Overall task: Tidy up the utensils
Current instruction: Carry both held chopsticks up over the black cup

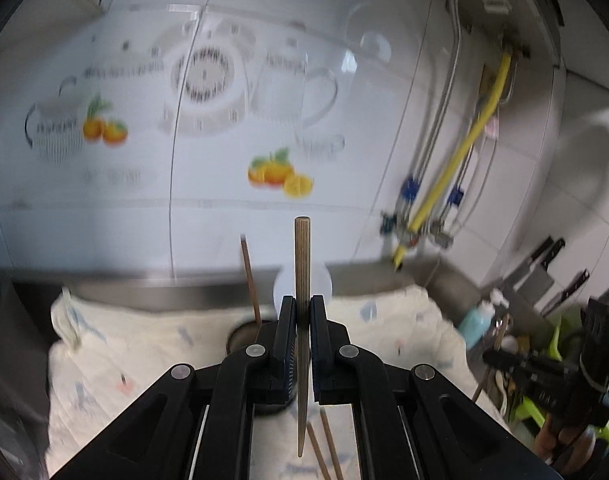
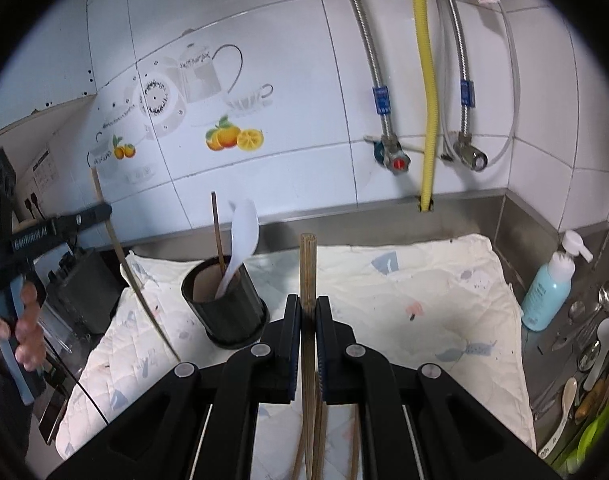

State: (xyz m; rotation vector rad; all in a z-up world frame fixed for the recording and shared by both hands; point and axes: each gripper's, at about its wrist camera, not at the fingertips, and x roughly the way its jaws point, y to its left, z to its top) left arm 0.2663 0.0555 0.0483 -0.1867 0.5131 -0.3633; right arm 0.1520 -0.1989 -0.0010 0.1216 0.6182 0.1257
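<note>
Left gripper [image 1: 302, 312]: you've clamped a chopstick [image 1: 302, 264], upright.
Right gripper [image 2: 307, 312]: clamped on another chopstick [image 2: 307, 264].
Holder [image 2: 224, 304]: at 10 o'clock (spoon [image 2: 242, 236] inside).

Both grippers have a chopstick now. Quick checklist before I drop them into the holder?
1. Left gripper shut on its chopstick: ok.
2. Right gripper shut on its chopstick: ok.
3. Black holder upright on the quilted mat: ok.
4. Room in holder beside the white spoon and brown chopstick: ok.
5. Either chopstick over the holder mouth: not ok.
</note>
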